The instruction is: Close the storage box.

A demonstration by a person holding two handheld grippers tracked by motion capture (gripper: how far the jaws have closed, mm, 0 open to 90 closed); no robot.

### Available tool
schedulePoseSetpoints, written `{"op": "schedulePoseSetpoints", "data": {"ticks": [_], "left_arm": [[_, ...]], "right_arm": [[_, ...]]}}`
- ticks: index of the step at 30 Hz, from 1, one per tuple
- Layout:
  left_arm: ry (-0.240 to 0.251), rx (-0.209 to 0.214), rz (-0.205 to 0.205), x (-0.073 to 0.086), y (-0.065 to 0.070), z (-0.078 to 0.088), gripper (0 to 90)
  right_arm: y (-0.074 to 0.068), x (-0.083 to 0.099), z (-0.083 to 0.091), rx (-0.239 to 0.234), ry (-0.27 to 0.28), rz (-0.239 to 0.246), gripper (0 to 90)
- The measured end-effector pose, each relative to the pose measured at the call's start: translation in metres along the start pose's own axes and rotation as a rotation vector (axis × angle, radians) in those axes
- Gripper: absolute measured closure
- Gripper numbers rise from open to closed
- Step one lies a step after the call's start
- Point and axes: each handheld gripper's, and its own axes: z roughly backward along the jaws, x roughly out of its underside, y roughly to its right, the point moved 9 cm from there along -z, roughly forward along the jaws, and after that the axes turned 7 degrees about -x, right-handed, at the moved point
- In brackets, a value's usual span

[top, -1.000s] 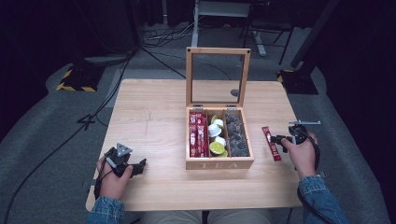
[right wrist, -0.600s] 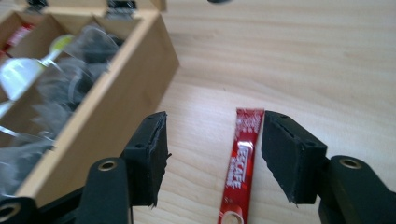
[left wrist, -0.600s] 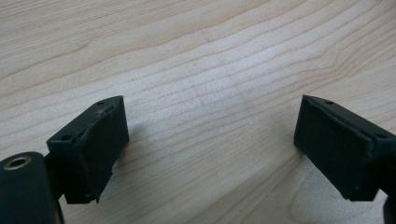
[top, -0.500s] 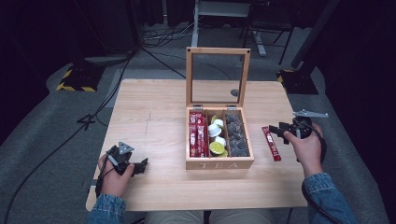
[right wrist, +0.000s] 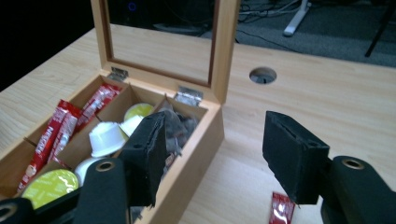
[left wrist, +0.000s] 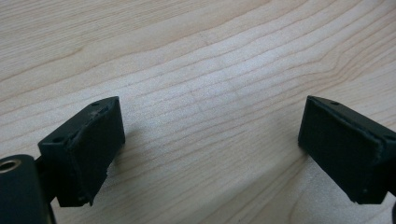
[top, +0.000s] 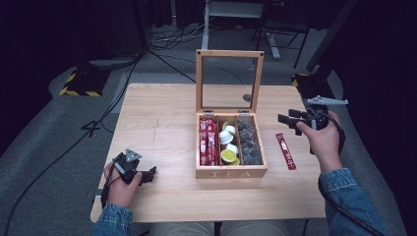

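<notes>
High view: my right gripper (top: 289,120) hangs above the table's (top: 157,123) right side, its jaws apart with nothing between them, having just been opening. The red sachet (top: 285,151) lies flat on the wood below and nearer to me than the gripper, just right of the open tea box (top: 231,172). My left gripper (top: 147,174) rests at the near left, well apart from the box.

Left gripper view: my jaws stand wide over bare wood, having just been opening.

Right gripper view: my jaws are spread and empty; the sachet's end (right wrist: 282,209) shows below the right jaw, beside the box wall (right wrist: 198,149).
</notes>
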Motion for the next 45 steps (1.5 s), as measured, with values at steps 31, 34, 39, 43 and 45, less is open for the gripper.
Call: {"op": "schedulePoseSetpoints", "data": {"ticks": [31, 34, 39, 43, 45], "left_arm": [[0.001, -0.001, 0.002, 0.000, 0.000, 0.000, 7.4], [0.001, -0.001, 0.002, 0.000, 0.000, 0.000, 7.4], [0.001, 0.000, 0.003, 0.000, 0.000, 0.000, 7.4], [0.001, -0.001, 0.002, 0.000, 0.000, 0.000, 7.4], [0.001, -0.001, 0.002, 0.000, 0.000, 0.000, 7.3]], "right_arm": [[-0.005, -0.082, -0.041, -0.048, 0.050, 0.080, 38.7], [-0.001, -0.094, -0.051, -0.041, 0.054, 0.106, 37.7], [0.006, -0.109, -0.064, -0.031, 0.053, 0.128, 36.5], [0.012, -0.118, -0.075, -0.036, 0.060, 0.131, 35.7], [0.014, -0.121, -0.079, -0.040, 0.061, 0.126, 35.5]]}}
